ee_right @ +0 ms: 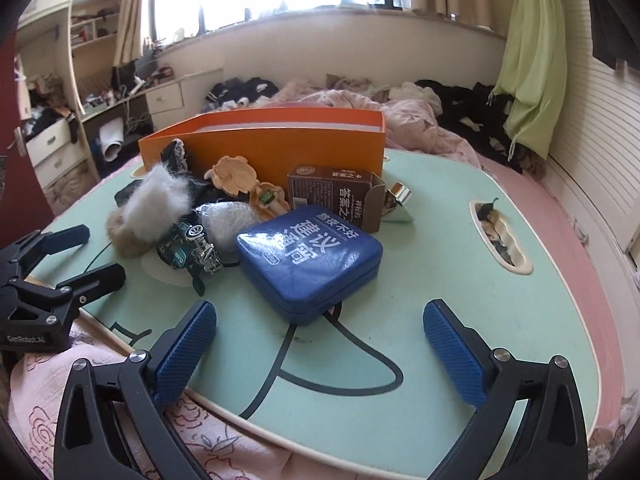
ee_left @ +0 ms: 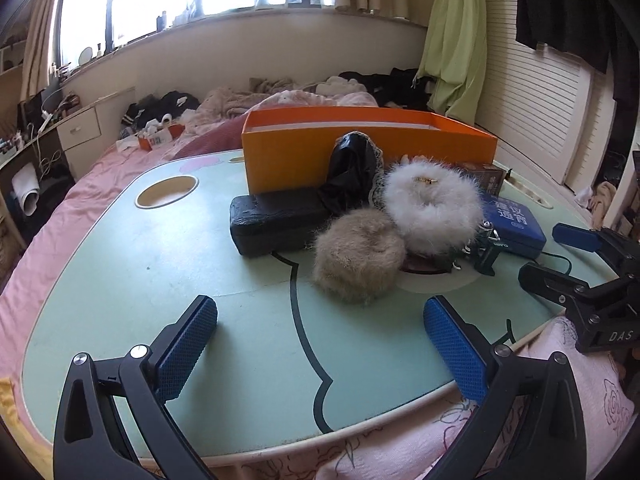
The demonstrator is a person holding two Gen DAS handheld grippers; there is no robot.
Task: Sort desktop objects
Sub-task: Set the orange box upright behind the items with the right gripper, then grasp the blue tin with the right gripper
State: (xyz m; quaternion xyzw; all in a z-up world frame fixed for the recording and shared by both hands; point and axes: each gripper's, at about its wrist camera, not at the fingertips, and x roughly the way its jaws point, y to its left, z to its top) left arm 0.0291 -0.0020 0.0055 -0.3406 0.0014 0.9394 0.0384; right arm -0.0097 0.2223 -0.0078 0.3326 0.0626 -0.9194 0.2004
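Both jaws released, empty; blue case [ee_right: 308, 262] just ahead of right gripper [ee_right: 320, 356].

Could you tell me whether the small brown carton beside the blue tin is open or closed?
Open. In the right wrist view the brown carton has its end flap folded outward on the right side. Its contents cannot be seen.

Orange box [ee_left: 320, 148], blue tin [ee_right: 308, 258], mint-green table [ee_left: 160, 264], white fluffy ring [ee_left: 434, 204]
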